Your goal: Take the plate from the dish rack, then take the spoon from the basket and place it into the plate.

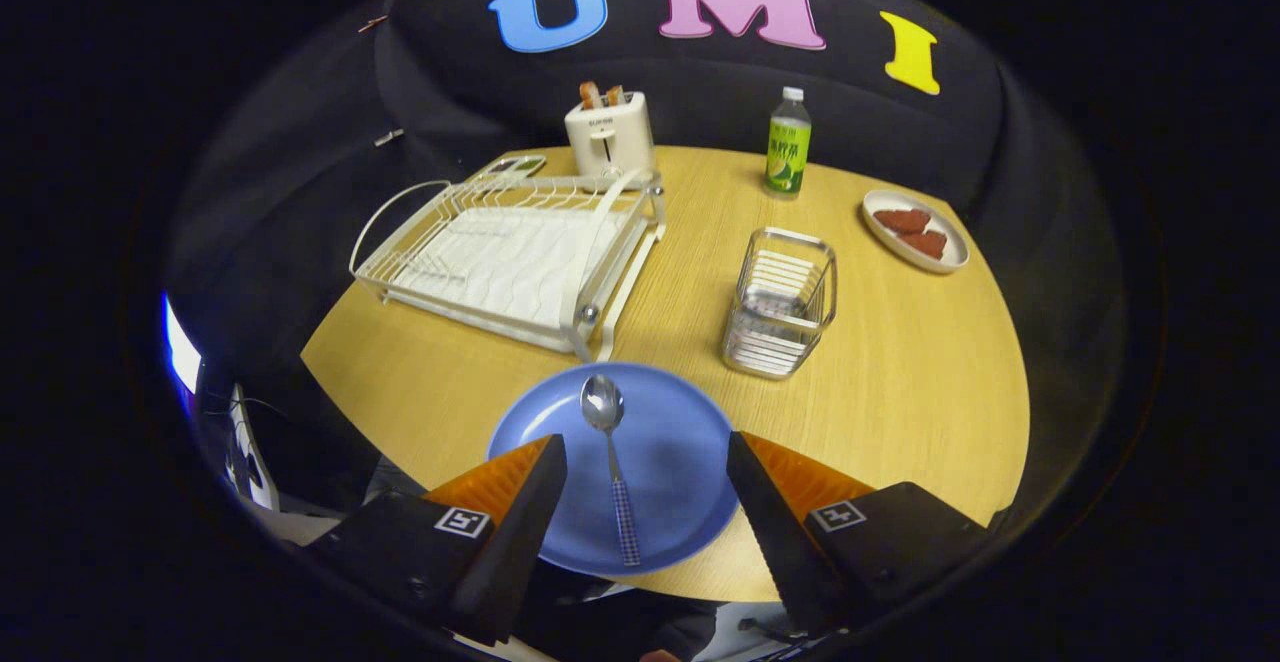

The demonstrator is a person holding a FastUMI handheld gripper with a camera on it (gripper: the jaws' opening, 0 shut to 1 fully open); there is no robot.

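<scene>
— Blue plate (680, 442), right at the near edge of the desk (900, 382). Do you see the spoon (612, 462)?

— Yes. It lies in the plate. Its bowl points away toward the dish rack (500, 252), and its checked handle points back at us.

— Where is the gripper (645, 487)?

— Its jaws stand wide open. They hold nothing. The spoon lies between them, a bit nearer the left finger, and it touches neither one.

— Which way does the spoon run?

— Straight along the fingers, front to back. So the jaws would close across its thin handle if they had to grab it again.

— Do they have to?

— I think not. The rack looks bare, and the wire basket (780, 302) in the middle of the desk looks empty too. The job seems done.

— What is next, then?

— Maybe just pull back gently, so no finger bumps the plate's rim.
</scene>
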